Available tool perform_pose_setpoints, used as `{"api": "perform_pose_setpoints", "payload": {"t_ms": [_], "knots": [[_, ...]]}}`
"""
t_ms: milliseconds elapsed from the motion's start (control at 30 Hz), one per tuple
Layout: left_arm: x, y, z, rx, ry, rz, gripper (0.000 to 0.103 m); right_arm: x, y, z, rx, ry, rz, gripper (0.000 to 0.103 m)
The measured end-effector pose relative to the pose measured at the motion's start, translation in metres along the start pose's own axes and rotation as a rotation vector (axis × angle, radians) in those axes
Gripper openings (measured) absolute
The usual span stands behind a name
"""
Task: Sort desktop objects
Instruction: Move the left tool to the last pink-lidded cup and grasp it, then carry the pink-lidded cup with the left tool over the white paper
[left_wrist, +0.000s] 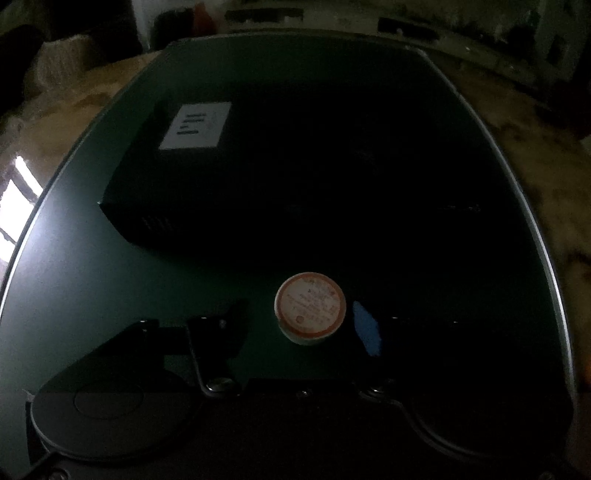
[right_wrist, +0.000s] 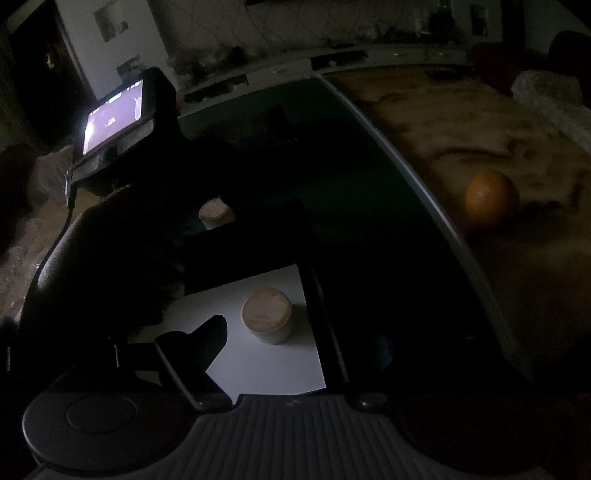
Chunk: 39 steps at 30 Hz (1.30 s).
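The scene is very dark. In the left wrist view a small round white pot with an orange-rimmed lid (left_wrist: 310, 307) stands on the green mat (left_wrist: 92, 258), between the fingers of my open left gripper (left_wrist: 295, 325); a blue-taped fingertip (left_wrist: 365, 332) is just right of it. The same pot shows in the right wrist view (right_wrist: 216, 212), beside the left gripper's body. In the right wrist view a second round pot with a pale lid (right_wrist: 266, 314) stands on a white sheet (right_wrist: 258, 369) between the fingers of my open right gripper (right_wrist: 295, 339).
A black box with a white label (left_wrist: 195, 125) lies on the mat beyond the left gripper. An orange (right_wrist: 491, 199) sits on the brown table right of the mat. The left gripper's lit screen (right_wrist: 114, 114) stands at upper left.
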<state>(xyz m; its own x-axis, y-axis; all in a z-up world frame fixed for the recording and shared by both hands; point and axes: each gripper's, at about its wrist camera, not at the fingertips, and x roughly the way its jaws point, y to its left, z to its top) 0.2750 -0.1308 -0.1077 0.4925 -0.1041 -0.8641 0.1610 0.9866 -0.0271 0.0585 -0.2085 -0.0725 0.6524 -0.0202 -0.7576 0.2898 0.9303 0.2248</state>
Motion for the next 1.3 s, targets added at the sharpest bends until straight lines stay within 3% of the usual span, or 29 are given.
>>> {"api": "perform_pose_setpoints", "payload": {"t_ms": [167, 467, 800, 1067, 1300], "knots": [[-0.001, 0.003, 0.002, -0.005, 0.003, -0.010, 0.041, 0.000, -0.001, -0.001, 0.004, -0.007, -0.002, 0.082], [-0.009, 0.007, 0.000, -0.006, 0.000, -0.006, 0.041, 0.004, -0.003, 0.003, 0.007, -0.016, -0.016, 0.082], [-0.067, 0.014, -0.010, -0.006, -0.030, -0.013, 0.041, 0.009, -0.006, 0.004, -0.011, -0.030, -0.045, 0.082], [-0.121, 0.031, -0.045, -0.032, -0.033, -0.015, 0.041, 0.004, -0.019, 0.007, 0.027, -0.063, -0.069, 0.082], [-0.127, 0.036, -0.086, -0.042, 0.021, -0.041, 0.041, -0.001, -0.028, 0.007, 0.049, -0.090, -0.093, 0.082]]}}
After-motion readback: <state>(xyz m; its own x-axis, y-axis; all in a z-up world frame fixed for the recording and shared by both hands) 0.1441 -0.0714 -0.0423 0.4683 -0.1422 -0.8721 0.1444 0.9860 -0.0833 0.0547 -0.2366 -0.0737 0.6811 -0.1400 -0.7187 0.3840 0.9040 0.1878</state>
